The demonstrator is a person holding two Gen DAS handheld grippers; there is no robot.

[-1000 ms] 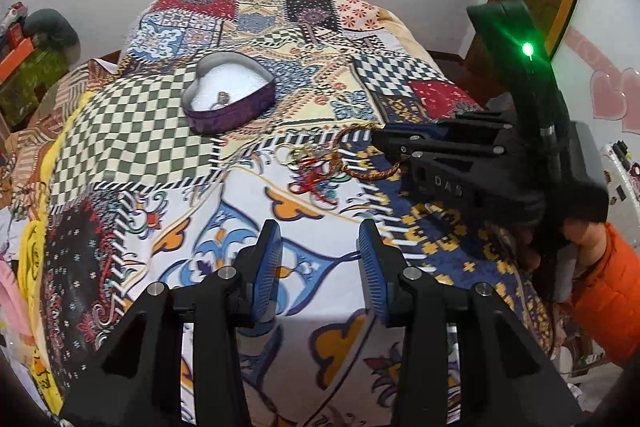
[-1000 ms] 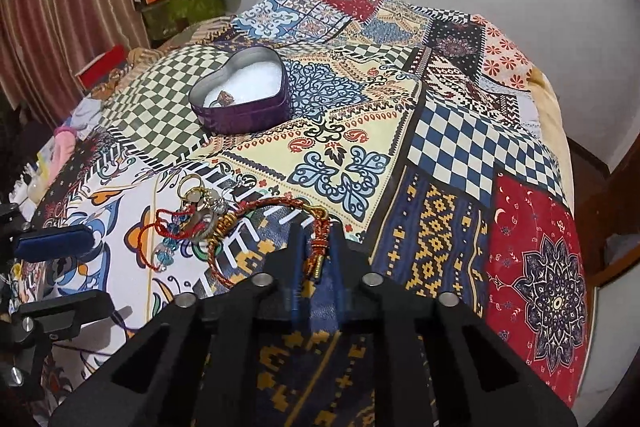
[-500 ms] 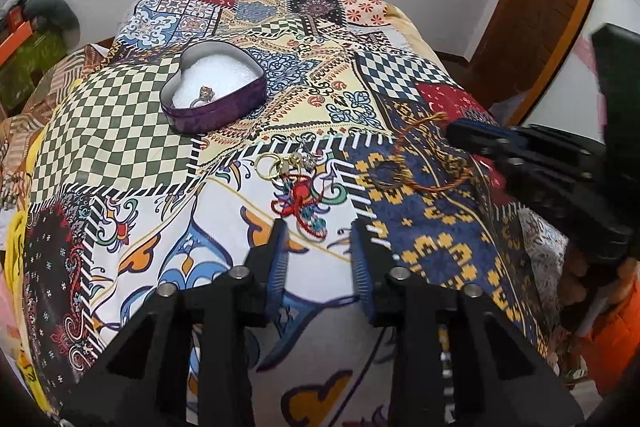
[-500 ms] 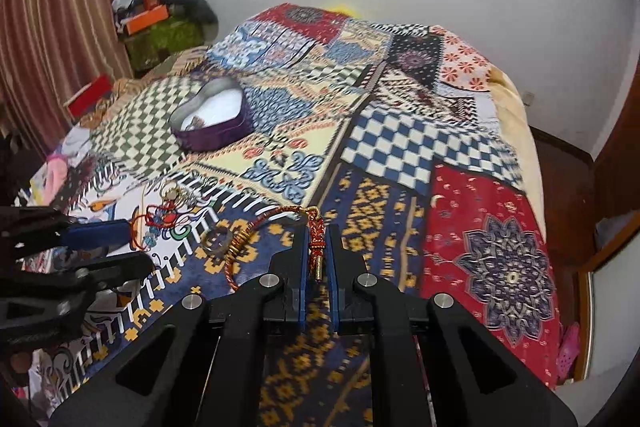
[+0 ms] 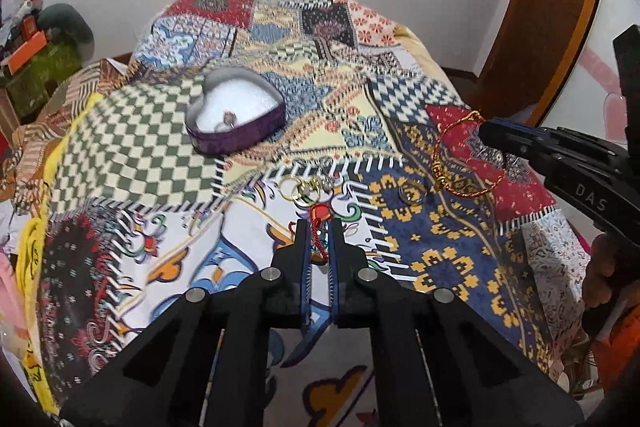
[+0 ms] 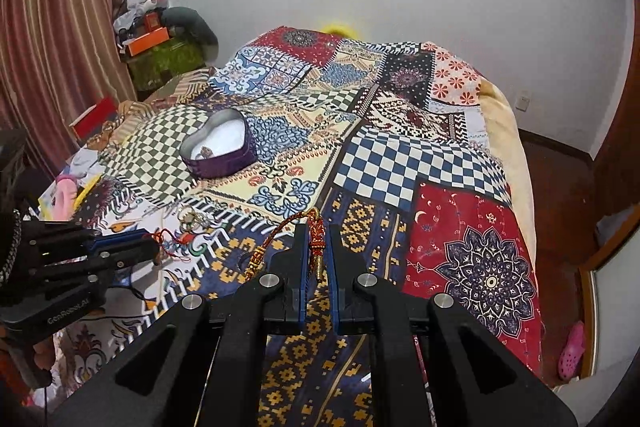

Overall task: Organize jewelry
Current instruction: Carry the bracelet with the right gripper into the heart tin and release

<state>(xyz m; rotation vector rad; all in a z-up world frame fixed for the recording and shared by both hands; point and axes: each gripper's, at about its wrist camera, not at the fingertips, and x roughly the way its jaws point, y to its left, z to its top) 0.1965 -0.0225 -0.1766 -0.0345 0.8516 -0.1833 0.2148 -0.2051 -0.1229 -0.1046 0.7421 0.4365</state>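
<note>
The red-and-gold cord bracelet (image 6: 316,239) sat pinched between the narrowed jaws of the right gripper (image 6: 318,247); its knotted clasp ran lengthwise along the fingers, tip hidden down in the gap, while the loop curved off to the left of the jaws. From the left wrist view the same bracelet (image 5: 460,155) hung as an open loop from that gripper's tip, clear of the quilt (image 5: 140,131); how much of the cord lay inside the jaws was not visible.

The left gripper (image 5: 319,239) had its jaws drawn close on the red tassel charm (image 5: 319,217), whose cords ran back between the fingers and were mostly covered. Its gold rings (image 5: 298,187) lay just ahead of the jaws. A small ring (image 5: 410,194) lay on the quilt ahead and to the right. Farther ahead and left stood the heart-shaped purple tin (image 5: 236,115), open, holding one small piece (image 5: 228,119) too blurred to identify.
</note>
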